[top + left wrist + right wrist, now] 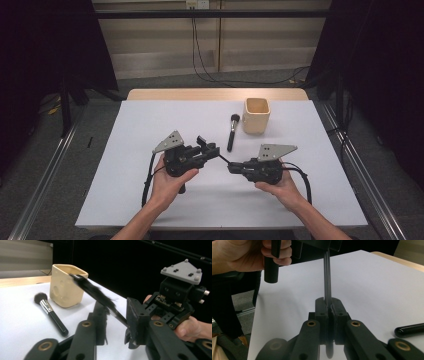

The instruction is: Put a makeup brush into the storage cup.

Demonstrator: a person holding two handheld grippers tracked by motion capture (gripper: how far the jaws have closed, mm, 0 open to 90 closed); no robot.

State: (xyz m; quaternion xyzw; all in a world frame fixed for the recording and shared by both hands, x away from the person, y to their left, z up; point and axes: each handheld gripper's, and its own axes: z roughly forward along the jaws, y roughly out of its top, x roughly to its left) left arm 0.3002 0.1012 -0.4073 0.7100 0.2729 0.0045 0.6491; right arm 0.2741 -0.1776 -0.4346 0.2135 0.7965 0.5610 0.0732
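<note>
1. Two claws meet on one thin brush (95, 293), held above the table (150, 125) between the hands, short of the cup (256, 116).
2. Right claw (328, 305): clamped together on the brush's stem.
3. Left claw (117, 315): jaws apart, straddling the stem; no squeeze visible.
4. Judgement: centre the stem between the left pads before closing. Hold the right clamp until the left grip is firm.
5. Risk: a skewed stem slips. Avoid the powder brush (232, 131) lying beside the cup.

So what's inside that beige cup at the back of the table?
From above, the beige cup looks empty: only its pale inner walls show. In the left gripper view, a thin black brush crosses in front of its rim, and the cup's bottom is hidden.
</note>
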